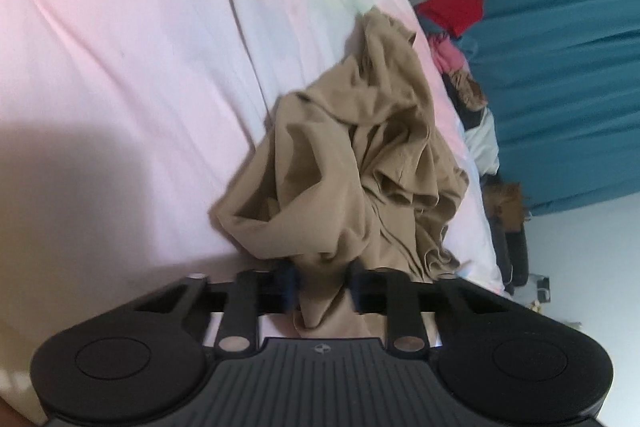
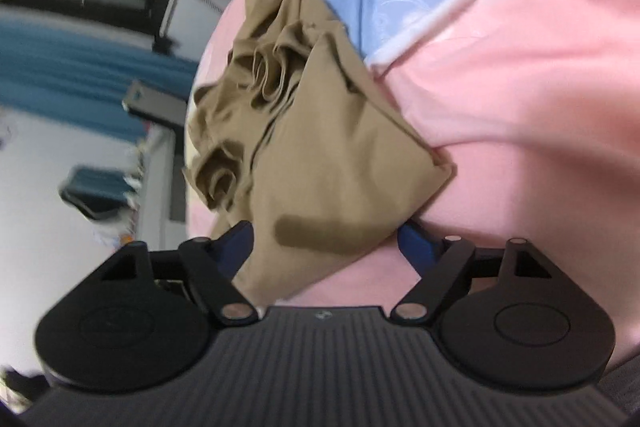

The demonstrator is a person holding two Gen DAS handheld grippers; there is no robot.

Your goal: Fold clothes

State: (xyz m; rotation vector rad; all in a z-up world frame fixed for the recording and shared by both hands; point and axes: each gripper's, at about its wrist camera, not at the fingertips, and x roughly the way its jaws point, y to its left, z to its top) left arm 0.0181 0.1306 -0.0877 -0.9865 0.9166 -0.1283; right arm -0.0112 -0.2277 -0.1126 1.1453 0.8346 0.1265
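L tool (image 1: 322, 285) pinches tan garment (image 1: 360, 163) near bed (image 1: 120, 67) edge.

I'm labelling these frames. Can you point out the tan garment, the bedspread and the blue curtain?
Tan garment (image 1: 352, 163): left wrist view, crumpled middle folds.
Bedspread (image 2: 520, 75): right wrist view, bare pink area.
Blue curtain (image 1: 568, 75): left wrist view, pleated middle.

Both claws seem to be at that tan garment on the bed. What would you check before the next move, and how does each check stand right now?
1. Left gripper pinching the garment: ok, cloth bunched between narrow jaws.
2. Right gripper holding cloth: cannot tell, jaws wide, fabric draped between them.
3. Garment spread flat: not ok, crumpled in a heap.
4. Garment on the bedding: ok.
5. Which edges or corners are held: cannot tell.
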